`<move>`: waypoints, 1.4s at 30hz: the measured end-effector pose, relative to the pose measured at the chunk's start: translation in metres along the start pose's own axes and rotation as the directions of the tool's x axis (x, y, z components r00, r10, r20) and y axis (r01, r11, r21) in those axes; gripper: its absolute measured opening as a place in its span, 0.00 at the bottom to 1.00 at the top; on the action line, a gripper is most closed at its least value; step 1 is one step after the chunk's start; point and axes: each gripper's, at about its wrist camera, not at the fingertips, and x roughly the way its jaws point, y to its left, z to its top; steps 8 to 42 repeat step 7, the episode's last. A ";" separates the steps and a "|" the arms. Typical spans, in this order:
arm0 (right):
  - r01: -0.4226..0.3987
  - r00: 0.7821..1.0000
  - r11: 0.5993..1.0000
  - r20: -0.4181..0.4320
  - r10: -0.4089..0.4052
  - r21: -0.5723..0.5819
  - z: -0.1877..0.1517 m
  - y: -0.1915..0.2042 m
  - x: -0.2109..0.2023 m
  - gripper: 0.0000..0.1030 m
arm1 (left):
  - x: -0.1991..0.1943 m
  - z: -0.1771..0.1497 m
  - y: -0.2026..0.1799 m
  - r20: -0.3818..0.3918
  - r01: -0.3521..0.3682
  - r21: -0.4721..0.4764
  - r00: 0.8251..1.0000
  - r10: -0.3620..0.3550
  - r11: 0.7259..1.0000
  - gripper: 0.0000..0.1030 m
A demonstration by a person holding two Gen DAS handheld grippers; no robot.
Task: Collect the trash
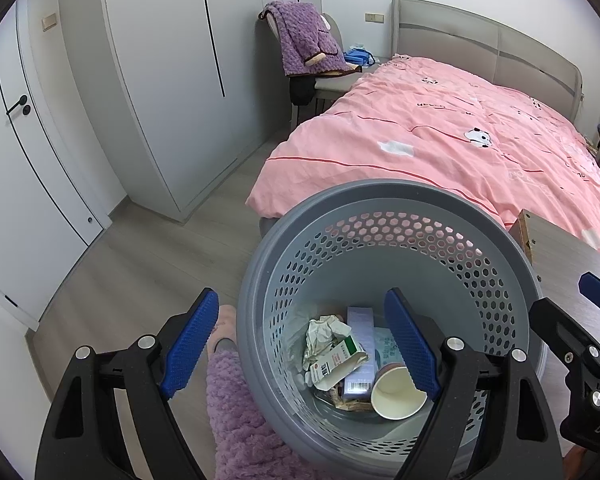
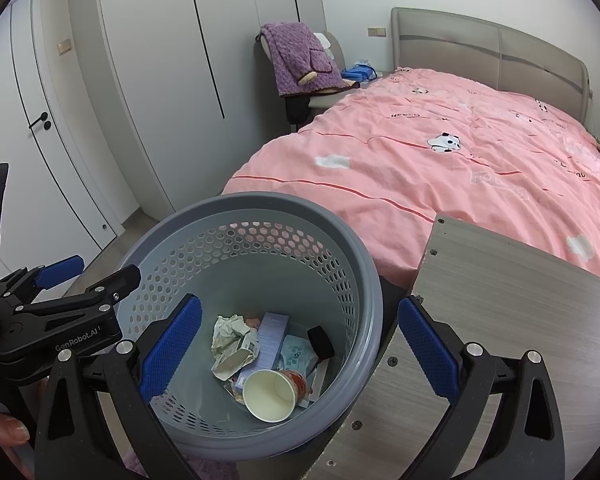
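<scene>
A grey perforated bin stands between both grippers. Inside lie a paper cup, a crumpled wrapper, a small carton, a pale purple box and a black object. My left gripper is open, one pad outside the bin's left wall and one over its inside. My right gripper is open too, straddling the bin's right wall. Neither holds anything.
A wood-grain tabletop sits just right of the bin. The bed with a pink duvet lies behind. Wardrobe doors and a door line the left. A chair with a purple robe stands far back. A person's purple fuzzy sleeve is below.
</scene>
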 end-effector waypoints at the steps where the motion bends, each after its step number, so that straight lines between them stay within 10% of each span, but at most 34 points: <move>1: -0.001 1.000 1.000 0.000 0.001 0.000 0.000 0.000 0.000 0.94 | 0.000 0.000 0.000 0.001 0.000 -0.001 1.000 0.000 1.000 0.79; 42: 0.000 1.000 1.000 0.000 0.000 0.001 0.000 0.000 0.000 0.94 | -0.001 0.000 -0.001 0.001 -0.001 -0.002 1.000 0.001 1.000 0.79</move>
